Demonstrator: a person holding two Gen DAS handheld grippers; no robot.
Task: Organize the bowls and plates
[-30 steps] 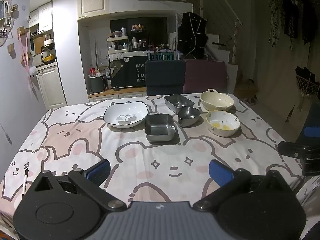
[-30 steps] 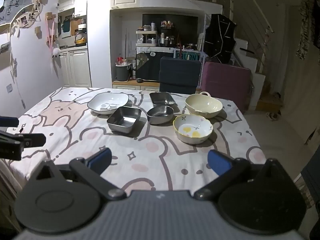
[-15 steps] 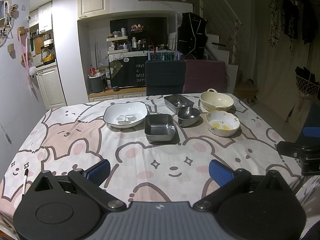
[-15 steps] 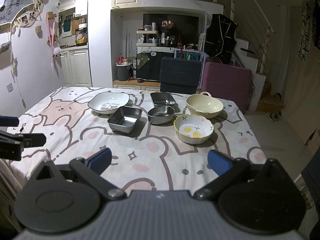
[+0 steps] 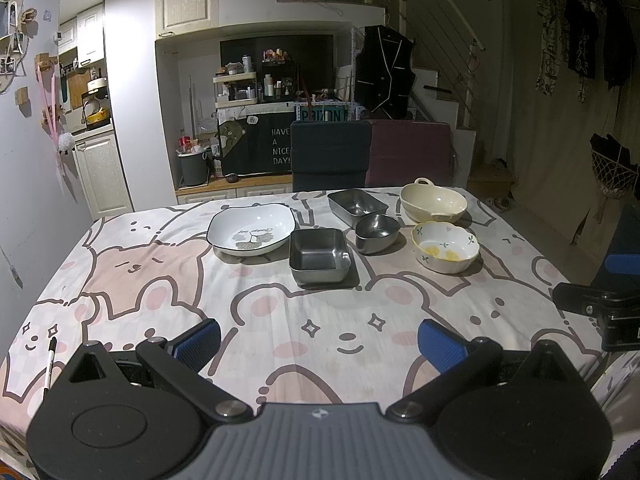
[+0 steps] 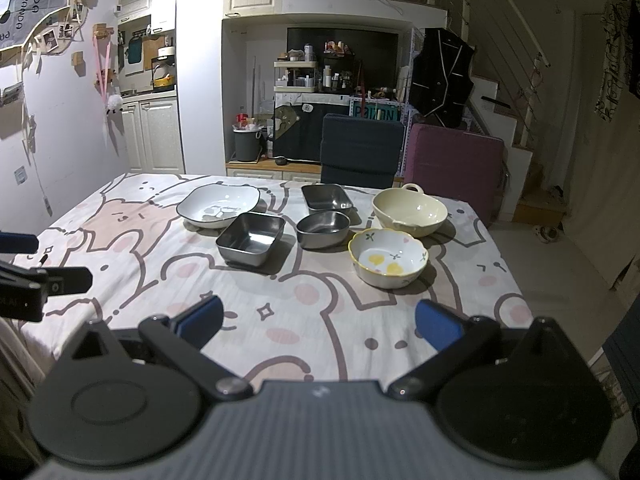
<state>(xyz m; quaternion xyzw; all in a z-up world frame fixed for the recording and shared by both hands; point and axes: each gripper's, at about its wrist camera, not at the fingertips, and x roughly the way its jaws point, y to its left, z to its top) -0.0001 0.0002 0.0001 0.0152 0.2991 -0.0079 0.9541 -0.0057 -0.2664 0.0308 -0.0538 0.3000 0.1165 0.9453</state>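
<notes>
1. Behind the surface (image 5: 132, 280), a dark cloth (image 5: 276, 148) is showing white writing that reads "HAVE A NICE DAY!", and a teal plate (image 5: 325, 115) beside it is carrying letters that look like "PRIZON". On the wall in the right wrist view, a paper (image 6: 24, 12) is displaying the word "PANDA". The white plate (image 5: 251, 229) is bearing a short line of script by its leaf motif, too small to read.
2. The left gripper (image 5: 319, 342) is hovering over the near edge of the surface with its blue pads spread wide, holding and touching nothing.
3. The right gripper (image 6: 318, 322) is likewise standing wide apart over the near edge, empty, with nothing between its pads.
4. The dishes are sitting in a cluster toward the far side of the surface, well apart from both grippers: the white plate on the left, a square steel dish (image 5: 319, 255) just beside it, a small round steel bowl (image 5: 377, 233) and a rectangular steel tray (image 5: 357, 205) behind, a cream handled bowl (image 5: 433, 201) at the far right, and a flower-rimmed bowl (image 5: 445, 246) with yellow marks in front of it.
5. A pen (image 5: 50, 360) is lying at the near left edge of the bear-printed cloth.
</notes>
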